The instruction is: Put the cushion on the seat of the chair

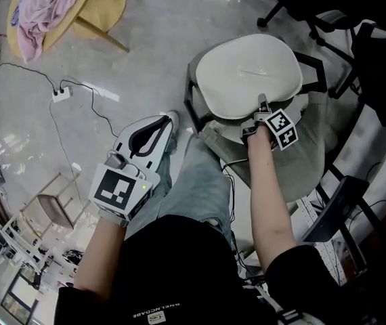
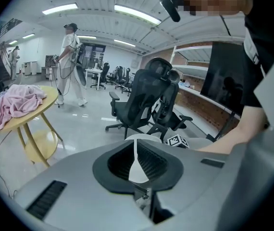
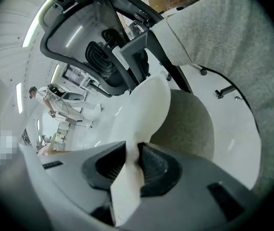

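A cream, rounded cushion (image 1: pixel 247 73) lies tilted over the grey-green seat (image 1: pixel 294 164) of the chair. My right gripper (image 1: pixel 262 103) is shut on the cushion's near edge. In the right gripper view the cushion (image 3: pixel 146 109) runs from between the jaws of the right gripper (image 3: pixel 136 150) out over the seat (image 3: pixel 187 124). My left gripper (image 1: pixel 162 120) is apart from the cushion, at the left above the wearer's knee. Its jaws meet at the tips and nothing is between them. In the left gripper view the left gripper (image 2: pixel 136 148) points towards the cushion's pale rim (image 2: pixel 149 137).
The chair's mesh backrest (image 3: pixel 89 28) rises beyond the cushion. A round wooden table (image 1: pixel 105 5) with a pink cloth (image 1: pixel 40 9) stands far left. A power strip (image 1: pixel 61 94) with cables lies on the floor. Black office chairs (image 2: pixel 146 95) stand nearby. A person (image 2: pixel 69 61) walks in the background.
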A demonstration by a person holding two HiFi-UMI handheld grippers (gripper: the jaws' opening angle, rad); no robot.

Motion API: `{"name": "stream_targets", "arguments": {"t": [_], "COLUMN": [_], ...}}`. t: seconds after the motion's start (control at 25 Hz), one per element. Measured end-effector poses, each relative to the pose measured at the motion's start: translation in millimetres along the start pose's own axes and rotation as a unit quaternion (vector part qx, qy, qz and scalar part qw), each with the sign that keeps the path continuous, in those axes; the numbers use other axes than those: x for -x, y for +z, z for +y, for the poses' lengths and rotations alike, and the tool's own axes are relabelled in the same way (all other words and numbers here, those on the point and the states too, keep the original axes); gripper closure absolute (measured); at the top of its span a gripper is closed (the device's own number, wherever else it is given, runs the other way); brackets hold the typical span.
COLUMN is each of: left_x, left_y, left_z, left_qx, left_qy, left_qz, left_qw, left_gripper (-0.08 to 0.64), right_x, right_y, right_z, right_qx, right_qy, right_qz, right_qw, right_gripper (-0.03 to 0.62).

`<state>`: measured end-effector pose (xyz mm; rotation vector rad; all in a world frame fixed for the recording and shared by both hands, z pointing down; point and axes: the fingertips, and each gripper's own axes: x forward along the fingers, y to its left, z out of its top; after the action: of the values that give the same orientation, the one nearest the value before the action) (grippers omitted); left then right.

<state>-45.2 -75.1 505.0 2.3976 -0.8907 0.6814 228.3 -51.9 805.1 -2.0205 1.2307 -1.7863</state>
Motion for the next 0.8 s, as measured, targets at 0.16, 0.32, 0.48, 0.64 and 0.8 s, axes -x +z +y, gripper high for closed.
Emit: {"name": "stream_targets", "arguments": {"t": [0.16, 0.32, 0.48, 0.64, 0.8], "left_x": [-2.3, -5.8, -8.2, -10.3, -11.8], "left_y": [-2.6, -5.3, -5.3, -5.1, -4.4], "left_z": [-2.1, -7.5, -12.3, -12.6, -14.3], "left_qx": [0.004, 0.006, 0.006, 0.008, 0.007], "left_qy": [0.0, -0.004, -0.01, -0.01, -0.01], "left_qz": [0.0, 0.001, 0.001, 0.003, 0.003], "left_qw": [1.0, 1.0, 0.9999, 0.9999, 0.9999], "left_gripper": [0.546, 0.546, 0.546, 0.546, 0.546], "right_x": [-0.5, 1.7, 6.2, 8.7, 6.8], "right_y": [-3.1, -3.7, -3.8, -6.8, -7.4], "right_z": [-12.7, -30.2, -45.2, -61.3, -70.7], "right_qx": [-0.002, 0.003, -0.003, -0.011, -0.01], "right_qy": [-0.017, -0.041, -0.061, -0.089, -0.104], "right_qz": [0.006, 0.008, 0.009, 0.012, 0.016], "right_qw": [1.0, 0.999, 0.998, 0.996, 0.994], "right_gripper": [0.502, 0.495, 0.485, 0.476, 0.463]}}
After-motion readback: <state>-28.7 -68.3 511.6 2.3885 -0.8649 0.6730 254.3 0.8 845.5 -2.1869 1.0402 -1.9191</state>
